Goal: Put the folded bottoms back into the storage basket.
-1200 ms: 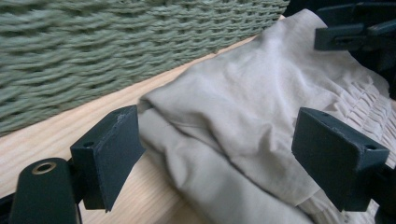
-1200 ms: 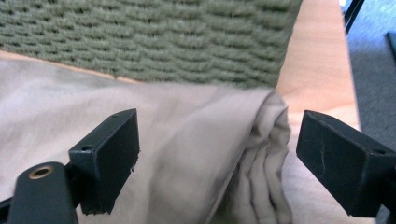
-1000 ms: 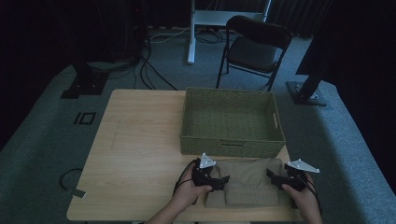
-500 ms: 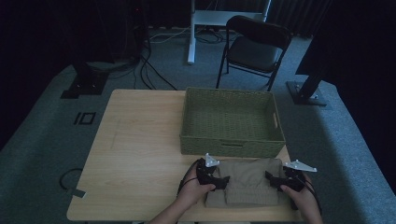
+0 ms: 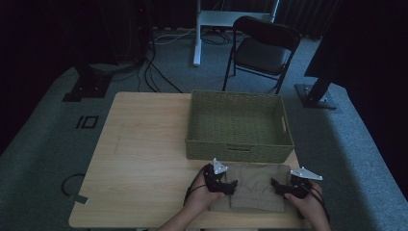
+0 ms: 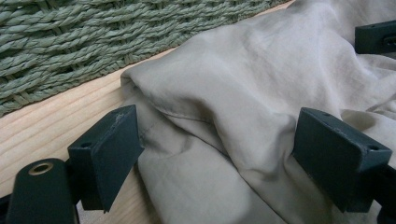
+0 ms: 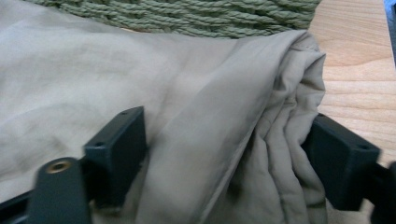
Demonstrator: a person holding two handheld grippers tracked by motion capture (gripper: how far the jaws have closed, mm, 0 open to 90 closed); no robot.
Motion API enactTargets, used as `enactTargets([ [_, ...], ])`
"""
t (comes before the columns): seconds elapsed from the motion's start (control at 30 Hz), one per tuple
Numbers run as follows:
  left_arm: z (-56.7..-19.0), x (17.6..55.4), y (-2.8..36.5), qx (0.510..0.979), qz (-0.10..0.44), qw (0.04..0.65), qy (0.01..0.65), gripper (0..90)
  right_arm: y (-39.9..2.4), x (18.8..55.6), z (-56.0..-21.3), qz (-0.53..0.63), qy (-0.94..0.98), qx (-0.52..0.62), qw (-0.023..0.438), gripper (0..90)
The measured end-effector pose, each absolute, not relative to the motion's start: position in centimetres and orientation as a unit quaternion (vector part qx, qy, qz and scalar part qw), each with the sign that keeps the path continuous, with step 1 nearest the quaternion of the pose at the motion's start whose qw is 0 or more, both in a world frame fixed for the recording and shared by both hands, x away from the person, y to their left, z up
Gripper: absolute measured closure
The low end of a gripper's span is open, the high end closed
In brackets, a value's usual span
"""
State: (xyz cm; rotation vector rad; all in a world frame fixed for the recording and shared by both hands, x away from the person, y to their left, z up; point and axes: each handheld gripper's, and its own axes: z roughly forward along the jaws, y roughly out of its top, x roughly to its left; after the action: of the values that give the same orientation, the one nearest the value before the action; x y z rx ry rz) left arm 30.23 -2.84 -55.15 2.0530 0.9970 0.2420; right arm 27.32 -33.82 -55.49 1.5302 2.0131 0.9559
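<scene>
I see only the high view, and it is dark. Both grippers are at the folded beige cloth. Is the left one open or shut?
Observer: Open. In the left gripper view its jaws stand apart around a fold of the cloth, the left gripper not yet pinching it.
Operator: And the right one?
Observer: The right gripper is open too; its jaws straddle the bunched, layered edge of the cloth.
Operator: How near is the basket?
Observer: The woven basket wall rises just beyond the cloth, with a strip of bare table between them on the left side.
</scene>
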Motion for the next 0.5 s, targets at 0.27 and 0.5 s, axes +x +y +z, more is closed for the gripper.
enactTargets([
  [0.27, -55.1, 30.3, -2.9, 0.818, 0.102, 0.412, 0.388, 55.8, -33.1, 26.9, -54.8, 0.345, 0.742, 0.542, 0.192, 55.0],
  [0.5, -55.1, 30.3, -3.2, 0.829, 0.104, 0.412, 0.363, 73.7, -32.1, 26.4, -54.6, 0.344, 0.753, 0.526, 0.195, 72.6],
])
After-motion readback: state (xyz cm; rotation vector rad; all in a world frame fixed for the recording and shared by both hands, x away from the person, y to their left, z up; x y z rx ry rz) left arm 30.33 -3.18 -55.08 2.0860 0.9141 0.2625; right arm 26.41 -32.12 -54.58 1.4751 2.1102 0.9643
